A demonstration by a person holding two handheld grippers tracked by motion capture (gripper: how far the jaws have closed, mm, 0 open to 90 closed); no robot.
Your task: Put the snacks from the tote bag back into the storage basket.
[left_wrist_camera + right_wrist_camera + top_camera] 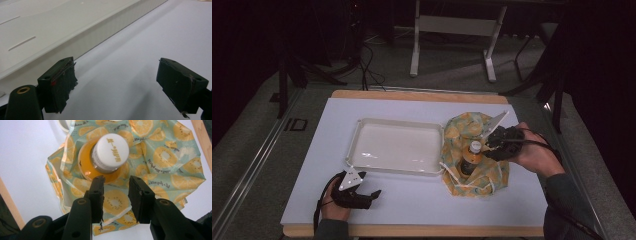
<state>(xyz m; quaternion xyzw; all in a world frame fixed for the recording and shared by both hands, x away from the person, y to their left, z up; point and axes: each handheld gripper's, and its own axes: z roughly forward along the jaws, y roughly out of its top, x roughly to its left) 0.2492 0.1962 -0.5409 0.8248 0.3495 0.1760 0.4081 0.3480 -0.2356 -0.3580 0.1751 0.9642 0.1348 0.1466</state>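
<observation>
Right tongs (pixel 116 192): jaws a little apart, clamped on nothing, hovering just beside the neck of the bottle.
Left tongs (pixel 117 82): jaws wide apart, holding nothing, low over the white surface (pixel 412 200) near the shallow white plastic tray (pixel 357 131).
Orange-drink bottle with white screw cap (pixel 112 151): upright in the fruit-printed drawstring fabric bag (pixel 160 155), right of the tray.
Handling: bottle likely rigid, fairly heavy, smooth; best taken below the cap. Bag soft, likely to bunch.

High view looks forward-down over the white rectangular table sheet (pixel 412 200). Left gripper view sits low, close, tray wall at 11 o'clock. Right gripper view looks steeply down, close. All share that sheet.
</observation>
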